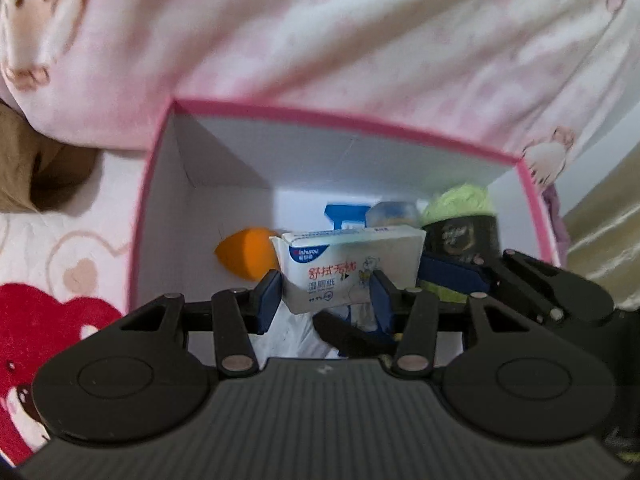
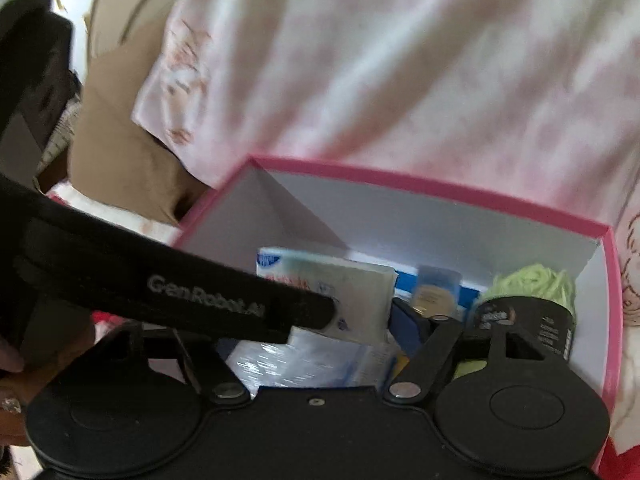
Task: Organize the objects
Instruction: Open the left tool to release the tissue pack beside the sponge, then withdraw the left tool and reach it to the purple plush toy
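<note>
The left tool (image 1: 326, 294) pinches a white wipes pack (image 1: 352, 268) between its blue pads (image 1: 267, 300), holding it over the inside of the pink-rimmed box (image 1: 348, 120). The pack stands on a long edge, its long axis running across the view from pad to pad, printed face toward the camera and slightly tilted, the right end higher.

Taking the box as landmark: an orange sponge (image 1: 246, 254) lies on its floor just left of the pack. A blue item (image 1: 344, 212) sits behind the pack near the back wall, partly hidden. A green yarn ball (image 1: 460, 200) with a black band stands in the right corner. Clear plastic wrap (image 2: 304, 364) lies at the near side, under the pack.

The right tool (image 2: 404, 332) reaches into the box beside the yarn (image 2: 532, 284). One blue finger (image 2: 408, 320) shows near the pack (image 2: 332, 284); the other is hidden behind the left tool's black arm (image 2: 160, 292), so I cannot tell how wide it stands.

The box rests on a bed (image 1: 60, 280) with a heart print, against a pink blanket (image 1: 320, 32).
</note>
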Demonstrator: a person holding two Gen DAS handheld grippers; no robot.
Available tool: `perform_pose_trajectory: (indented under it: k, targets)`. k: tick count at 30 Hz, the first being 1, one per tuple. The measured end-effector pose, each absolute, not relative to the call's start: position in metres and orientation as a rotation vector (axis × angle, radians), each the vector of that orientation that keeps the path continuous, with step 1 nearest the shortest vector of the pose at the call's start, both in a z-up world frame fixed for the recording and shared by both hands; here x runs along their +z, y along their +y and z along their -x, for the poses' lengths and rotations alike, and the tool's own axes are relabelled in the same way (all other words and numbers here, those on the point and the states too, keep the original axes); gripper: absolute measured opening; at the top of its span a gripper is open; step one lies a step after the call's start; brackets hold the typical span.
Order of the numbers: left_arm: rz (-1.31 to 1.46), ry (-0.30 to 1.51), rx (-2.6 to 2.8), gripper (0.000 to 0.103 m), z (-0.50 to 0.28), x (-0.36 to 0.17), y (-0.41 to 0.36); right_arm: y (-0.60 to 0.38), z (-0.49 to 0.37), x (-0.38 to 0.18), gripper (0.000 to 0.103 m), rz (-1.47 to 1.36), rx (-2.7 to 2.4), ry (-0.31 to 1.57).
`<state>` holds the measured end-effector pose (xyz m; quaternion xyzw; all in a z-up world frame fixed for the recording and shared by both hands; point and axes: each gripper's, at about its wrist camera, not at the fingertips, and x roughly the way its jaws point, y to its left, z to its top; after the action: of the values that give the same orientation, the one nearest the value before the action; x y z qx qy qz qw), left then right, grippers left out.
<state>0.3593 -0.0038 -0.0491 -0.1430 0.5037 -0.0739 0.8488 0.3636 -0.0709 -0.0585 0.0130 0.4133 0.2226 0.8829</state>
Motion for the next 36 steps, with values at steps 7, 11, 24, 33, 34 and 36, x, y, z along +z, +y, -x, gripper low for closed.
perform_pose_trajectory:
  k: [7,11,24,33,34,36]
  targets:
    - [0.344,1.049,-0.135,0.048,-0.364,-0.069,-0.002,-0.057,-0.368,-0.069,0.069,0.073,0.428,0.887]
    - [0.302,1.026,-0.092,0.05,-0.361,-0.064,-0.002,-0.05,-0.375,-0.072,0.071,0.113,0.415,0.882]
    - [0.238,1.008,-0.1,0.057,-0.317,-0.02,0.005,-0.102,-0.319,-0.046,0.075,-0.084,0.355,0.784]
    - [0.149,1.007,-0.205,0.064,-0.246,0.023,0.009,-0.097,-0.243,0.012,0.076,-0.08,0.453,0.734]
    - [0.142,1.007,-0.212,0.064,-0.237,0.029,0.011,-0.095,-0.233,0.016,0.076,-0.07,0.461,0.728]
    - [0.128,1.012,-0.222,0.065,-0.221,0.039,0.013,-0.09,-0.214,0.027,0.076,-0.043,0.476,0.714]
